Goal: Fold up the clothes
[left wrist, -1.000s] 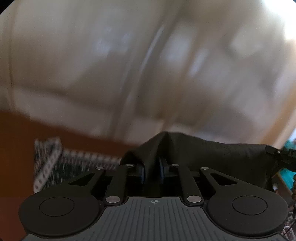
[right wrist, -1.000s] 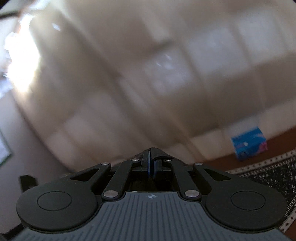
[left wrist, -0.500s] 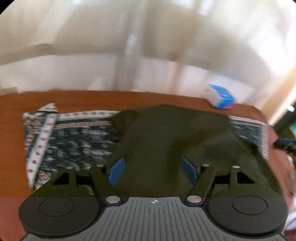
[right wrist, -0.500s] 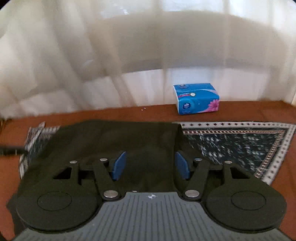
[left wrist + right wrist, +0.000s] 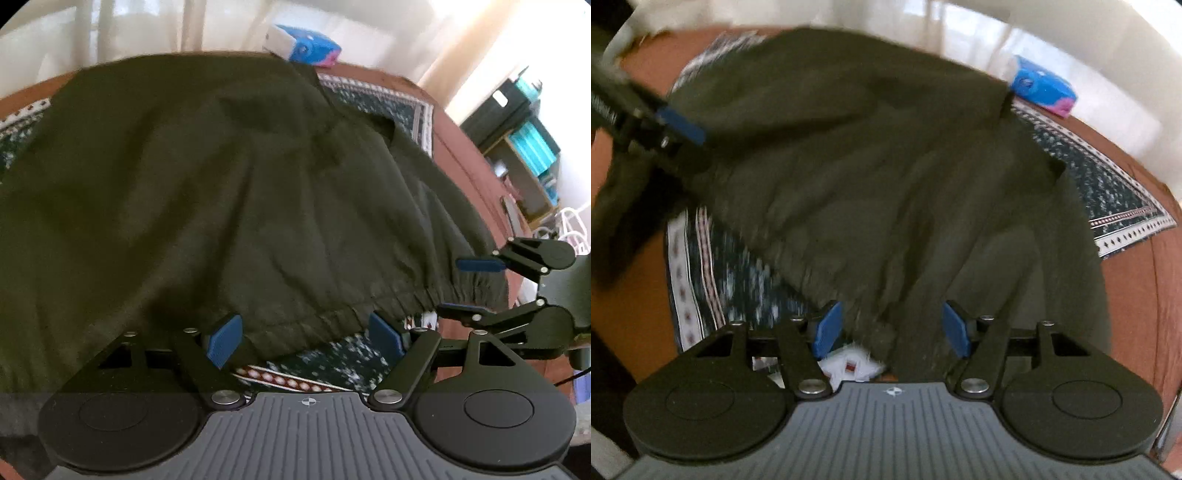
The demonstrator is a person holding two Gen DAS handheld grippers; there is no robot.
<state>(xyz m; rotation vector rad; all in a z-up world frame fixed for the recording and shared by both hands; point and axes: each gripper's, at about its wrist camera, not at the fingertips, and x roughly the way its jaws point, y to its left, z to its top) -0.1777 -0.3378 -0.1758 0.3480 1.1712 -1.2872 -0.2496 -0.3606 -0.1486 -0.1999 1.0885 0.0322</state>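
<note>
A dark olive garment (image 5: 221, 184) with a gathered elastic hem lies spread over a patterned cloth (image 5: 369, 99) on the brown table (image 5: 461, 147). My left gripper (image 5: 304, 336) hovers low over its near hem, jaws opening; the hem lies between the blue pads, which do not press it. My right gripper (image 5: 891, 330) stands open over another stretch of the same edge (image 5: 886, 221), with loose fabric between its pads. In the left wrist view, the right gripper (image 5: 469, 286) shows at the far right, straddling the hem's corner. One left finger (image 5: 681, 123) shows at the upper left of the right wrist view.
A blue tissue pack (image 5: 306, 46) sits at the table's far edge in front of pale curtains; the same tissue pack (image 5: 1043, 88) appears in the right wrist view. A dark shelf with teal boxes (image 5: 517, 122) stands beyond the table's right side.
Both grippers were shut on the raised garment a second ago. They have opened, tipped downward and sunk towards the table, and the garment now lies spread on the cloth.
</note>
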